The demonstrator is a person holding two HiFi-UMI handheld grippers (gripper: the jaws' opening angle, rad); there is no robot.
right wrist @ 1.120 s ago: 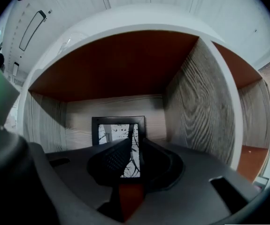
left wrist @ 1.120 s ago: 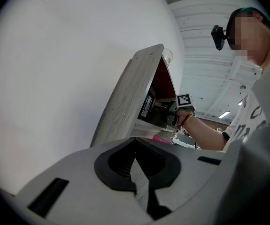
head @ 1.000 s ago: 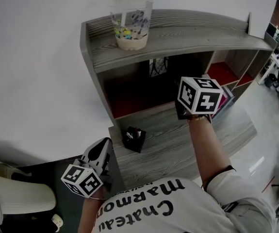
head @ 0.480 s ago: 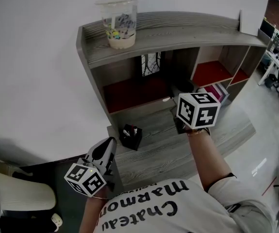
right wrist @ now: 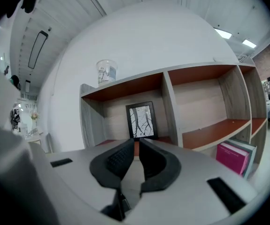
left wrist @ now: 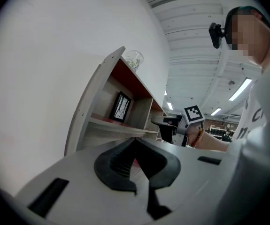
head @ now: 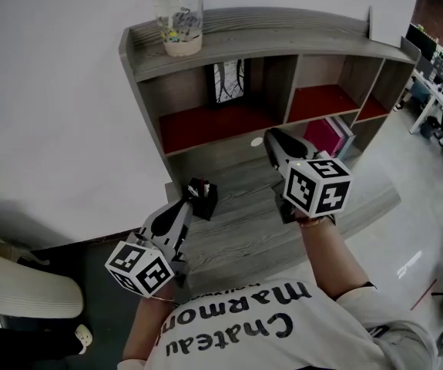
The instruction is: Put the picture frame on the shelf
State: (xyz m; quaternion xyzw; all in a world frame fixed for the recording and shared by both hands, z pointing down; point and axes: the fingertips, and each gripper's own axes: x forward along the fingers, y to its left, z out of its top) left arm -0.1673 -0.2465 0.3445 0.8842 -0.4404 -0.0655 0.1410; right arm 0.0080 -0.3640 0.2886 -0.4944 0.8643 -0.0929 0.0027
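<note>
The picture frame, black-edged with a branch-like print, stands upright on the red shelf board in the left compartment of the grey shelf unit. It also shows in the right gripper view and the left gripper view. My right gripper hovers over the desk in front of that compartment, apart from the frame, jaws shut on nothing. My left gripper is low at the desk's front left corner, shut and empty.
A clear plastic cup with colourful contents sits on the shelf top. A black pen holder stands on the desk beside the left gripper. Pink books fill a lower right compartment. A white chair is at the left.
My right gripper has drawn back from the shelf opening toward me, leaving the frame standing inside. The left gripper has moved slightly forward toward the pen holder.
</note>
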